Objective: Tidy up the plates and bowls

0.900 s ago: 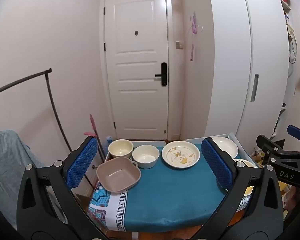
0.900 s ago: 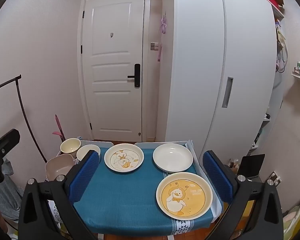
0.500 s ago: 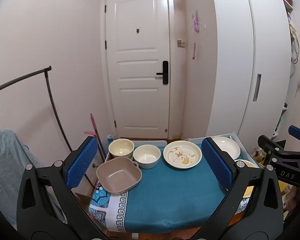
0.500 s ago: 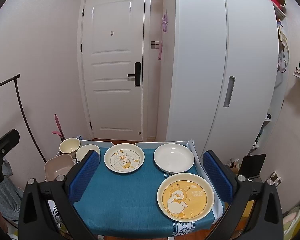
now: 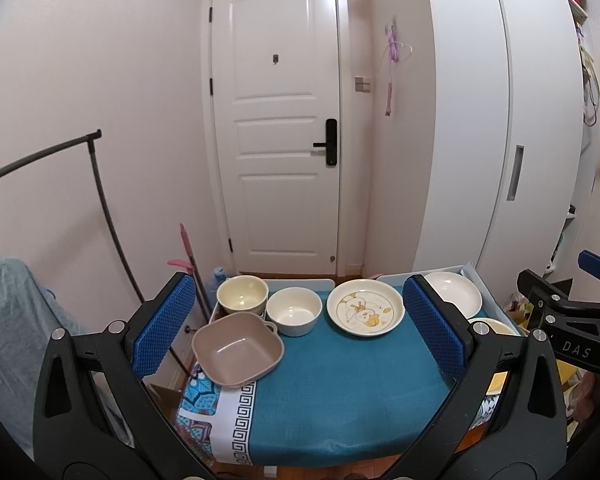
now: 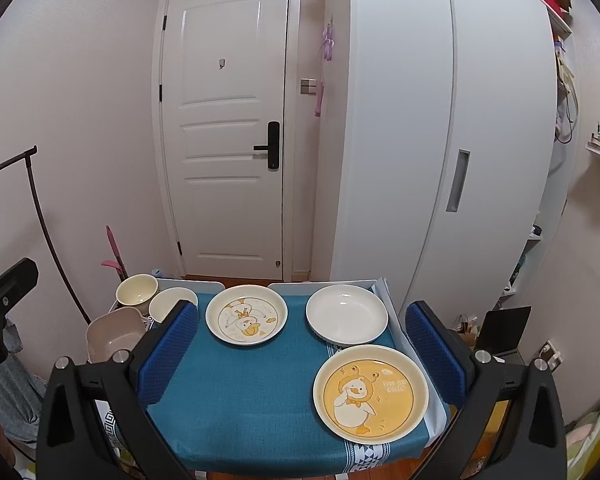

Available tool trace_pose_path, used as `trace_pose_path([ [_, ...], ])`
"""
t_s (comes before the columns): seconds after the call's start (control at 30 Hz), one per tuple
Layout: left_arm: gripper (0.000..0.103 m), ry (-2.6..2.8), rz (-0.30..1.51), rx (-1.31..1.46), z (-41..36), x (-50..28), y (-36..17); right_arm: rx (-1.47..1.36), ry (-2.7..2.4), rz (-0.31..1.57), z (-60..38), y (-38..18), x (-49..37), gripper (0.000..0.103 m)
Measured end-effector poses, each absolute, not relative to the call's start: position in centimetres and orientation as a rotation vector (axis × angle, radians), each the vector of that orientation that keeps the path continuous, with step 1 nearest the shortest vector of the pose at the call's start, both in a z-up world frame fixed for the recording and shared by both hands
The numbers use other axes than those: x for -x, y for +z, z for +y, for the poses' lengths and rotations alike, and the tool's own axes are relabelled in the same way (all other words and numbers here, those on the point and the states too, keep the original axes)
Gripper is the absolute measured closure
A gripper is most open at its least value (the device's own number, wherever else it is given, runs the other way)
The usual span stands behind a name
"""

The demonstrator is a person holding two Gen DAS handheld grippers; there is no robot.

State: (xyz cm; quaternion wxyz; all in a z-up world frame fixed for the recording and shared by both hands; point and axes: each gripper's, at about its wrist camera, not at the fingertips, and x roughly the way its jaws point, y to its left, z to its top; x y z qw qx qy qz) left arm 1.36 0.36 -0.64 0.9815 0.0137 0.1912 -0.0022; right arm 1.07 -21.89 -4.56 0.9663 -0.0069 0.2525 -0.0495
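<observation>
- Both my left tongs [image 5: 300,326] and right tongs [image 6: 302,348] stood wide apart, holding nothing.
- The pink square bowl [image 5: 238,354] overhung the table's near-left edge; I judged a clumsy nudge could tip it off.

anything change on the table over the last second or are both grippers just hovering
Nothing was moved, taken hold of or let go. The left gripper and right gripper stay wide open above the blue tablecloth; only the views drift slightly. The taupe bowl and yellow duck plate sit where they were.

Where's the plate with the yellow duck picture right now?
In the right wrist view, the yellow duck plate lies at the table's near right corner, just in front of the plain white plate.
</observation>
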Motion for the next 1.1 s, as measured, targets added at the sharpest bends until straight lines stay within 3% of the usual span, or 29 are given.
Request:
trace_pose_path([
  [1.1, 0.0, -0.011, 0.405, -0.041, 1.5, -4.1, -2.0, 0.033, -0.124, 0.516, -21.9, -4.8, -2.0, 0.0],
])
